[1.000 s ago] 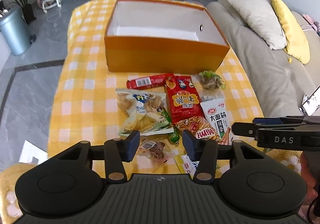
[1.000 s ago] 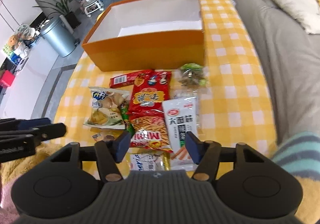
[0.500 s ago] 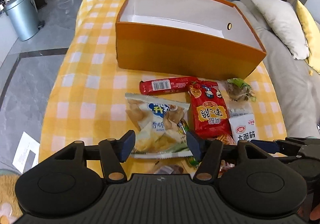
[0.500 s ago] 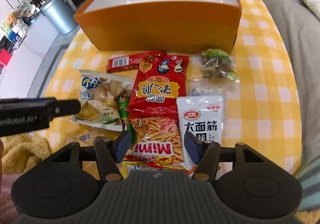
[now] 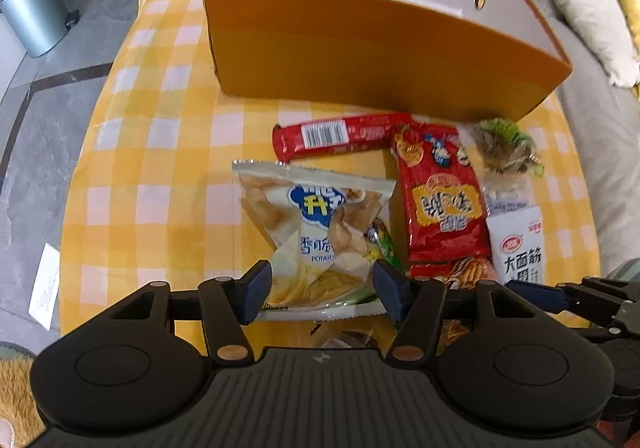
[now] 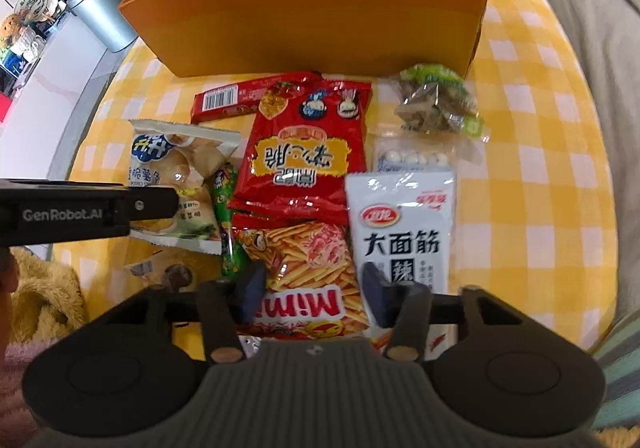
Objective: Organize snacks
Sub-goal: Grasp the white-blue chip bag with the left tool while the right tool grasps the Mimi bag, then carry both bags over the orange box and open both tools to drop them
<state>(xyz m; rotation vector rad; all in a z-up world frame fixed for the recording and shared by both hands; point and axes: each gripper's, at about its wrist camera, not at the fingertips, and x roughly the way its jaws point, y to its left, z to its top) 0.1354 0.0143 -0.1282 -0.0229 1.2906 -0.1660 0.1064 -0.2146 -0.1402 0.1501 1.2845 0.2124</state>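
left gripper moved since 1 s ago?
Yes. The left gripper has advanced toward the orange box, which now looms larger, and its open jaws now straddle the potato chip bag.

Both wrist cameras look forward and down along their own fingers from low and near over the snacks, the left gripper (image 5: 322, 290) view from the left, the right gripper (image 6: 310, 294) view from the right, sharing the chip bag (image 5: 320, 232), red bag (image 6: 308, 151) and box (image 5: 376, 51) ahead.
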